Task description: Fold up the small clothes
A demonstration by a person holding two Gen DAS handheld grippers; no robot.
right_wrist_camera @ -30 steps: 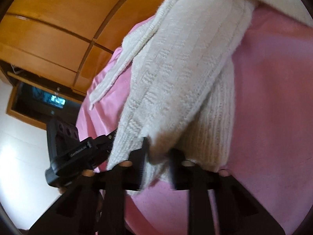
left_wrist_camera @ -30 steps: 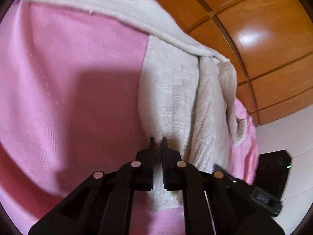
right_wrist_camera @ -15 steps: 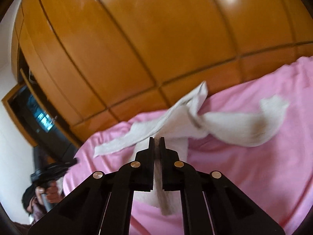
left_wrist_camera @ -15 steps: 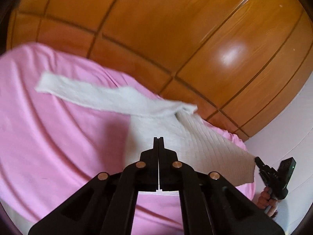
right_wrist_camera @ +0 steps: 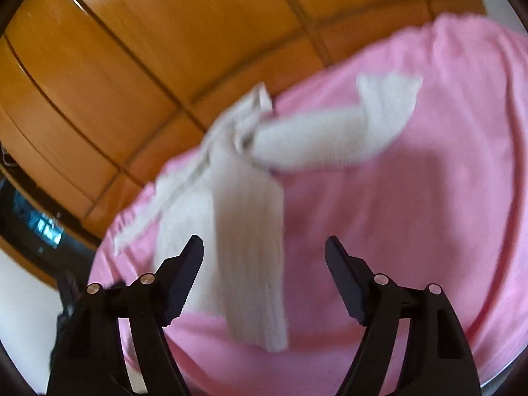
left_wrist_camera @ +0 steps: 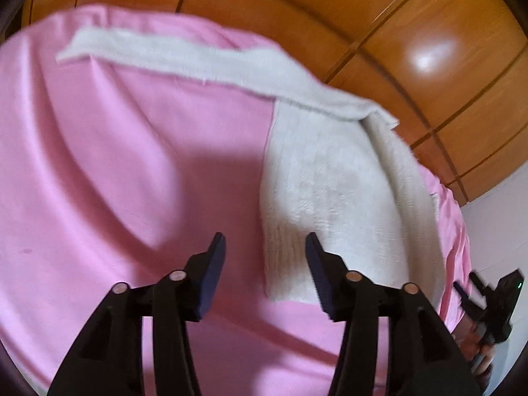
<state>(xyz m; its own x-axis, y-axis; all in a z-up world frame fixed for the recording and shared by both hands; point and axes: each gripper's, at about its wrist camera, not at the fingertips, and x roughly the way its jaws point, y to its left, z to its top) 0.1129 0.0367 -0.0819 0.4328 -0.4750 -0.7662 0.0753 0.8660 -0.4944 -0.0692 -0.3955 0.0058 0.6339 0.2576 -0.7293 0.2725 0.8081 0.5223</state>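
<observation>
Lying: a white knit sweater [left_wrist_camera: 333, 178] is spread on a pink sheet [left_wrist_camera: 132, 171], its body folded into a long narrow panel
Sleeve, left view: one sleeve [left_wrist_camera: 184, 56] stretches flat across the far part of the sheet toward the left, joining the body at the shoulder
Sleeve, right view: the other sleeve [right_wrist_camera: 333, 138] reaches out to the right from the shoulder, its cuff end turned up and blurred
Hem: the ribbed lower edge [right_wrist_camera: 264, 323] of the sweater lies nearest the cameras, flat on the sheet
Left gripper [left_wrist_camera: 265, 247]: jaws opening, fingers apart, nothing between the pads; the hem's left corner shows in the gap below, but the pads do not press on it
Right gripper [right_wrist_camera: 264, 250]: jaws opening, set wide apart; the folded panel shows in the gap between them, not touched by either pad
Other view of right gripper: it appears small at the right edge of the left camera's picture [left_wrist_camera: 488, 300], held in a hand [left_wrist_camera: 478, 353]
Background: glossy wooden panels [left_wrist_camera: 412, 33] rise behind the sheet; a dark recess with a lit screen [right_wrist_camera: 43, 227] sits at the left of the right view
Sharpness: both views are motion-blurred
</observation>
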